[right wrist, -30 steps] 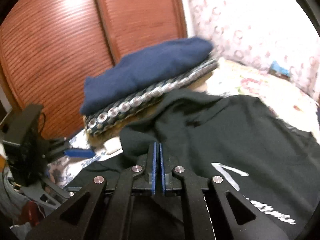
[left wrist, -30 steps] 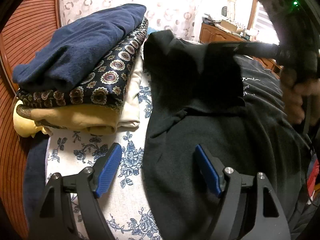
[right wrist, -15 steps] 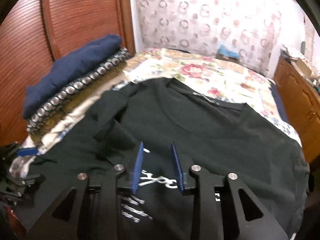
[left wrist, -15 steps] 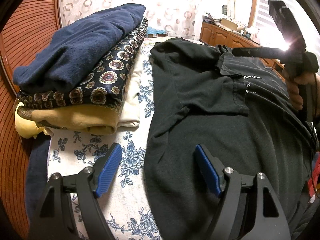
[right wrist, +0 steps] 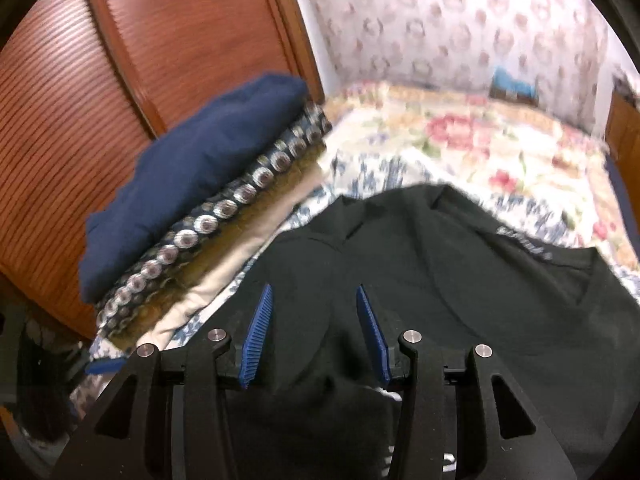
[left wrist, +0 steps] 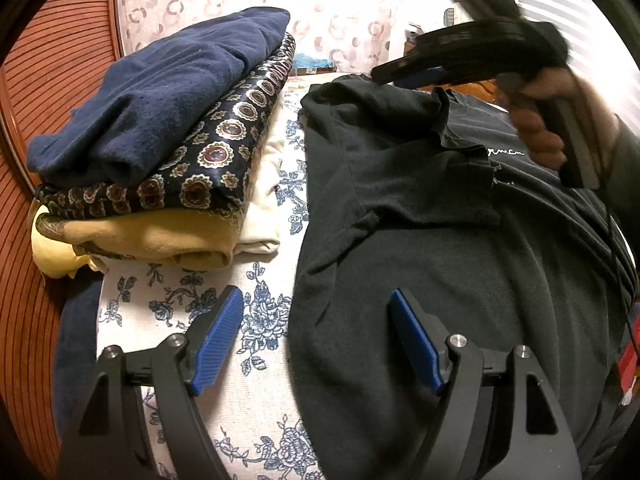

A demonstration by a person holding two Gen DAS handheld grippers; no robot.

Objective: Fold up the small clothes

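Since half a second ago the right gripper [right wrist: 312, 332] has swung toward the shirt's far shoulder, and its jaws, parted then by a narrower gap, now stand wider with nothing between them. In the left wrist view it shows blurred at the upper right of the frame, held by the right hand [left wrist: 548, 128], its tip over the folded-in sleeve [left wrist: 400, 108] of the black T-shirt [left wrist: 440, 248]. That shirt lies spread on the blue-flowered sheet [left wrist: 168, 312], filling the right and lower middle of the frame, with white lettering near its right edge. The left gripper [left wrist: 316, 336] sits at the bottom of its frame, jaws wide apart and holding nothing, one blue pad over the sheet and the other over the shirt's hem area. A stack of folded clothes [left wrist: 160, 128], navy on top, fills the upper left, just beside the shirt.
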